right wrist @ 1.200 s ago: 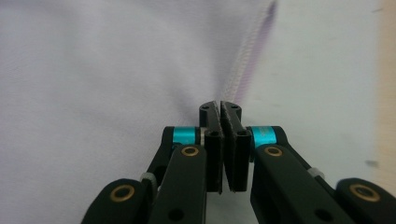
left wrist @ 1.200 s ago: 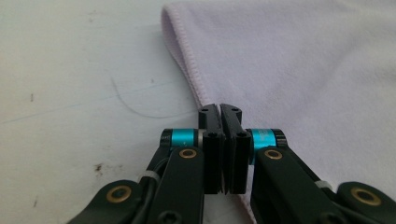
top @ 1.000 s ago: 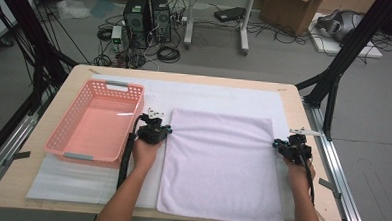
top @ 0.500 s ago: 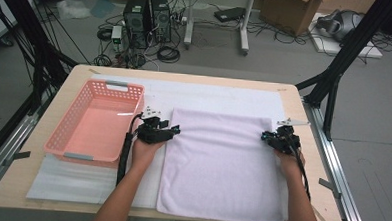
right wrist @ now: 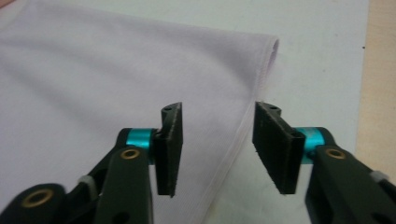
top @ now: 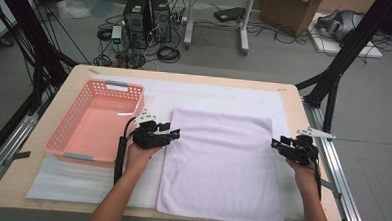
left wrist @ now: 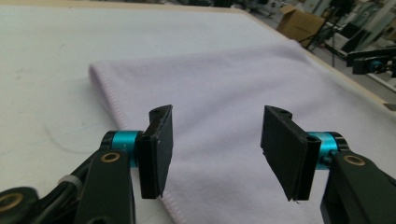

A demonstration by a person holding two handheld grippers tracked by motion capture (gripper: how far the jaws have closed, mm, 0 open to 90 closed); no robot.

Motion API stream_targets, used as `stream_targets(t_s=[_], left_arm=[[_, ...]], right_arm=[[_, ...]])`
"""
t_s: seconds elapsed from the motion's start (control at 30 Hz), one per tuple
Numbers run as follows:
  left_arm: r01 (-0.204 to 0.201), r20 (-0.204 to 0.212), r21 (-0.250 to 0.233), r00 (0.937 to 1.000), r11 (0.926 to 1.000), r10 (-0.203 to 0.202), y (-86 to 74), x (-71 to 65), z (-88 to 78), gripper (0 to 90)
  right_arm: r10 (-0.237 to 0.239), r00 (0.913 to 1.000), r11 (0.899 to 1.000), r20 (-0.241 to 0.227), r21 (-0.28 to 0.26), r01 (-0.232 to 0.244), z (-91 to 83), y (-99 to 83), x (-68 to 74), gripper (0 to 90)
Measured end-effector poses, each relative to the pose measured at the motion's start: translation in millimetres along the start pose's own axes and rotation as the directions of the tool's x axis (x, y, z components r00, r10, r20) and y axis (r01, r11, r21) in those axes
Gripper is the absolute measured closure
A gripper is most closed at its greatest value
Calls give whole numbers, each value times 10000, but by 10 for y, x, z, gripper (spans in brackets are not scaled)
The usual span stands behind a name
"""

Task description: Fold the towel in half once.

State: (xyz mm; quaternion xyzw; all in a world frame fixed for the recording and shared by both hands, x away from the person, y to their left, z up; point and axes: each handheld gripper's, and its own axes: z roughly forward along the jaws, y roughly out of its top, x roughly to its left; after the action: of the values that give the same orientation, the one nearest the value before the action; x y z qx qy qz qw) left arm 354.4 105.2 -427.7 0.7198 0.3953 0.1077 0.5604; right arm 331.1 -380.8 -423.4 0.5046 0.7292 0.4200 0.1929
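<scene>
Two hand-held grippers flanked a pale lilac towel [top: 221, 164] that lay flat and spread on the white mat [top: 80, 183] covering the tabletop [top: 304, 102]. Farthest left sat the pink basket [top: 68, 135], empty, just beside the left hand-held gripper [top: 172, 134]. That gripper hovered at the towel's left edge with its jaws apart and nothing between them; in the left gripper view the hem [left wrist: 112, 100] ran just under the left jaw. Across the cloth, the right hand-held gripper [top: 276, 144] stood at the right edge, its jaws having just been opening, nothing pinched, the right hem [right wrist: 243, 126] passing beneath the gap.

Judging by this, the step was to take both side edges for a fold. To do it well, each gripper would need to drop until one jaw slid under the hem, bite at matching points along the edges, and lift evenly so the cloth stayed square and did not drag on the mat.
</scene>
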Motion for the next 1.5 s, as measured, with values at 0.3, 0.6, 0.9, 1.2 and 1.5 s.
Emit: stream_targets(t_s=[0.3,0.6,0.9,1.2,1.5], left_arm=[[-991,468,-319,9938,9946,1005,-53,-190,-89,440],[-485,-133,-941,9988,9944,475,-279,-228,-193,225],[-378,-106,-619,9993,9974,372,-315,-171,-282,224],[-748,-10,-581,9972,9955,749,-320,-142,-310,226],[-437,-236,-831,9988,9956,419,-305,-156,-309,226]], right_arm=[[-768,9899,9970,-1190,-205,748,-269,-339,213,380],[-788,9932,9960,-858,-483,748,-297,-396,298,231],[-1044,9922,9934,-681,-553,1007,-305,-400,333,215],[-1033,9915,9935,-796,-565,989,-283,-384,363,216],[-1010,9921,9940,-741,-500,974,-256,-388,352,215]])
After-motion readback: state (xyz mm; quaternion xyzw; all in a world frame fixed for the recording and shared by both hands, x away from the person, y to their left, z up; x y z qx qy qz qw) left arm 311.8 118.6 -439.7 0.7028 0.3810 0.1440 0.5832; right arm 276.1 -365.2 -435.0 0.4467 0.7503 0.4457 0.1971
